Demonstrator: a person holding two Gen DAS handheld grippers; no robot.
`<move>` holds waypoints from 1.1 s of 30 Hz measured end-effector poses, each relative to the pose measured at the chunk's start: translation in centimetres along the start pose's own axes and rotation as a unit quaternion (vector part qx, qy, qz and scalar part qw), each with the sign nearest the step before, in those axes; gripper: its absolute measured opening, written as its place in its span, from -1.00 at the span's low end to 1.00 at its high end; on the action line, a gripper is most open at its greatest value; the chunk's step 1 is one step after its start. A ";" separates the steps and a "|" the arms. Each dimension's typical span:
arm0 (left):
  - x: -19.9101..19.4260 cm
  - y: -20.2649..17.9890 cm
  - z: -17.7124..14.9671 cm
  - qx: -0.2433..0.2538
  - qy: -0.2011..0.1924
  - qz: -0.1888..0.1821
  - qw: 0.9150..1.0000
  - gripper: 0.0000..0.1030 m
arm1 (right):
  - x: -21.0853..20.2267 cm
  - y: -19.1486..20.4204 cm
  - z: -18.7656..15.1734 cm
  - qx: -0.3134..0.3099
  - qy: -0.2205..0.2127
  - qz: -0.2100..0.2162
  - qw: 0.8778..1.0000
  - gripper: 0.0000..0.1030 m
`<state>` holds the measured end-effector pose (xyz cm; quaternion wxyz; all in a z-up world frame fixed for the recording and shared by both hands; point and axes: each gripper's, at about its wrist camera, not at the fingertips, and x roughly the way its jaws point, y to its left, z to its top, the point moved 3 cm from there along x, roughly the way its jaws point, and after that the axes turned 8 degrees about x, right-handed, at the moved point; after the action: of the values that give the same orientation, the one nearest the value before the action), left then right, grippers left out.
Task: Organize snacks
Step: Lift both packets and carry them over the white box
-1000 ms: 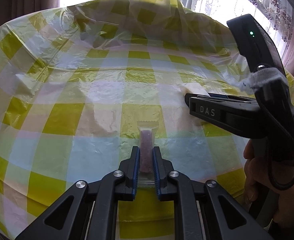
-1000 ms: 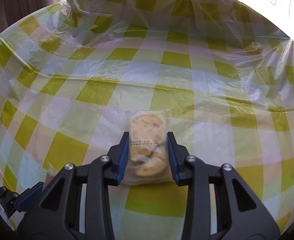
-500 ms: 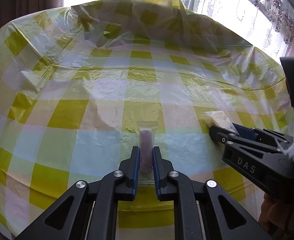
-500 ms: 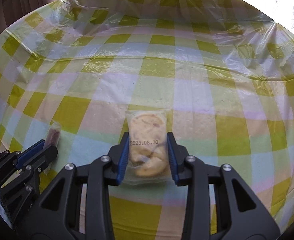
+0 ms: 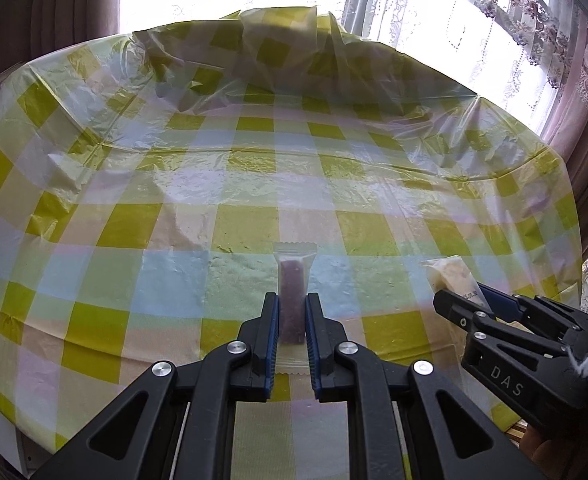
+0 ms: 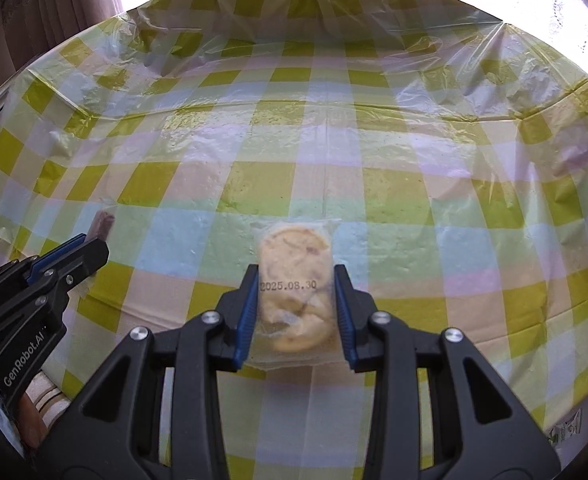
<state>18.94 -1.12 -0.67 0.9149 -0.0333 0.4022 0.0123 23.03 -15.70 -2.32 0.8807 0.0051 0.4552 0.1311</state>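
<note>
My left gripper [image 5: 292, 308] is shut on a thin clear packet with a dark purple-brown bar [image 5: 292, 280] and holds it above the checked tablecloth [image 5: 214, 184]. My right gripper [image 6: 295, 280] is shut on a clear packet of yellow cookies [image 6: 294, 276] stamped 2025.08.30. The right gripper [image 5: 465, 300] with its cookie packet [image 5: 449, 274] shows at the lower right of the left wrist view. The left gripper [image 6: 90, 244] with the bar [image 6: 101, 226] shows at the lower left of the right wrist view.
The round table is covered by a yellow, white and pale blue checked cloth [image 6: 333, 152] under crinkled clear plastic. The plastic bunches up at the far edge [image 5: 278, 36]. Bright windows with lace curtains [image 5: 473, 12] stand behind.
Both grippers have drawn back toward the near edge and risen, each still holding its packet. The right gripper has dropped lower and further right in the left wrist view.
</note>
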 end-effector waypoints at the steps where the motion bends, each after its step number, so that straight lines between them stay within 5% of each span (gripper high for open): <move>1: -0.2 -0.4 -0.1 0.003 0.000 -0.002 1.000 -0.74 | -0.4 -0.3 -0.2 0.001 -0.001 -0.001 1.000 -0.24; 22: -4.6 -12.4 -2.7 0.087 0.006 -0.085 0.993 -0.74 | -9.0 -9.1 -5.2 0.043 -0.025 -0.044 0.998 -0.24; 33: -6.0 -19.3 -4.7 0.111 0.035 -0.159 0.980 -0.74 | -13.1 -15.5 -8.5 0.069 -0.027 -0.081 0.994 -0.24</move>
<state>12.33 -20.68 1.56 0.8883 0.0046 0.4226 -0.1797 12.51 -34.66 1.20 0.8978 0.0331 0.4382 0.0275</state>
